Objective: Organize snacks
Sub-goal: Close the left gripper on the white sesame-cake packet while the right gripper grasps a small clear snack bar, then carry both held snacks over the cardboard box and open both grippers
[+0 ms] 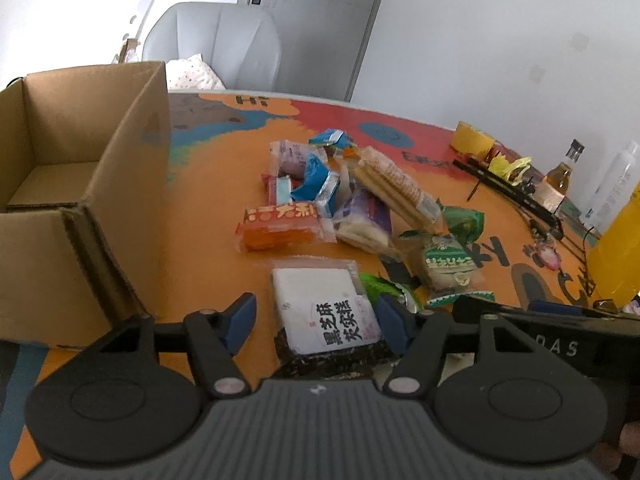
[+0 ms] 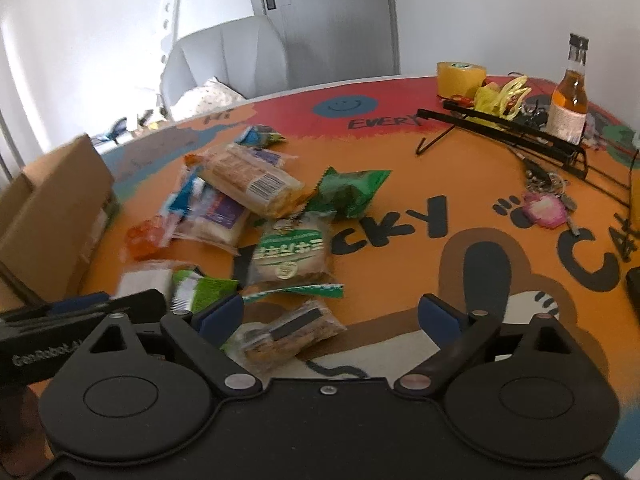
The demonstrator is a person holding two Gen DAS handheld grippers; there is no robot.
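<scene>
Left gripper point(image 1: 316, 320): fingers spread wide, blue pads on either side of a flat white-and-black snack packet with black Chinese characters point(image 1: 328, 316). The packet lies on the table; right pad looks close to its edge, contact cannot be confirmed.

Right gripper point(image 2: 330, 312): fingers spread wide above the table, holding nothing. A clear-wrapped brown granola-type bar point(image 2: 286, 334) lies between them, nearer the left pad.

Round table with orange, red and blue cartoon print point(image 1: 208, 248) carries the snack pile near its middle: orange jelly packet with white lettering point(image 1: 282, 226), long clear sleeve of tan crackers point(image 1: 394, 188), purple-and-white wrapped cake point(image 1: 364, 222), blue foil wrapper point(image 1: 316, 180), green-and-white wrapped pastry point(image 2: 290, 254), crumpled green foil bag point(image 2: 352, 190). Packets overlap one another.

Open brown cardboard box point(image 1: 80, 184) stands on the table left of the pile, interior visible, no snacks seen inside.

Far right side of the table: yellow tape roll point(image 2: 460, 78), amber glass bottle with black cap point(image 2: 570, 94), black wire rack point(image 2: 516, 128), pink key fob point(image 2: 544, 208).
</scene>
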